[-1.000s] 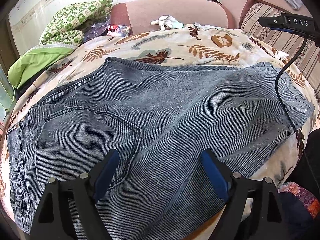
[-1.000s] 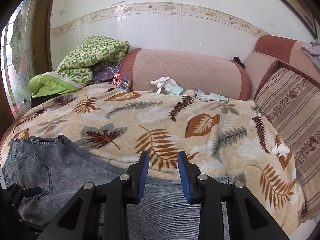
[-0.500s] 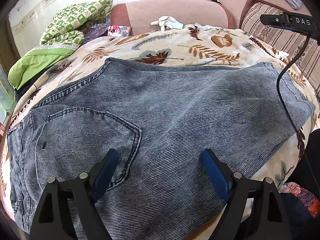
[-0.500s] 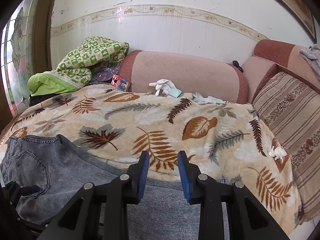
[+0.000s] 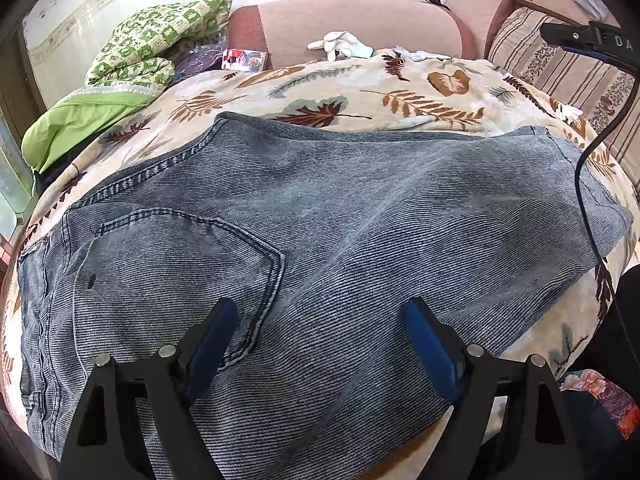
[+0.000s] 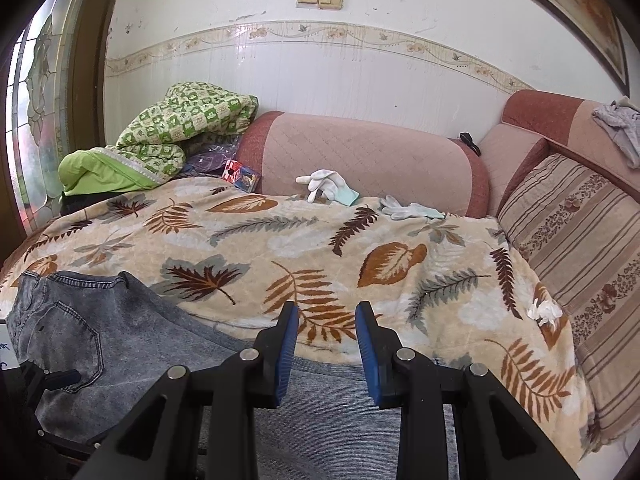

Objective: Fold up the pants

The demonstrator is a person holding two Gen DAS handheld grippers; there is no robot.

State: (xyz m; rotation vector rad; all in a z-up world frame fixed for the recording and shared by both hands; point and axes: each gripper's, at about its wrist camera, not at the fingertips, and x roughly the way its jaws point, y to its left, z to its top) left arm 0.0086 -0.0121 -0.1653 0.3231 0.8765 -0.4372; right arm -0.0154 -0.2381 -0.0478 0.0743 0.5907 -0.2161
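Grey-blue denim pants (image 5: 340, 232) lie folded flat on a leaf-patterned blanket (image 5: 400, 92), back pocket at the left, folded end at the right. My left gripper (image 5: 316, 332) hovers over the near part of the pants, jaws wide open and empty. The right gripper's body (image 5: 588, 38) shows at the upper right of the left wrist view. In the right wrist view the pants (image 6: 120, 340) spread across the lower left. My right gripper (image 6: 326, 332) is above them, jaws partly open with a narrow gap, holding nothing.
A pink sofa back (image 6: 368, 160) runs behind the blanket. A green quilt (image 6: 180, 128) is piled at the left. White gloves (image 6: 328, 184) and a small box (image 6: 240, 174) lie near the sofa back. A striped cushion (image 6: 580, 232) stands at the right. A black cable (image 5: 584, 184) hangs over the pants' right end.
The right gripper has tilted upward a little, showing more wall, and its jaws have opened slightly wider. The left gripper and the pants have stayed in place.
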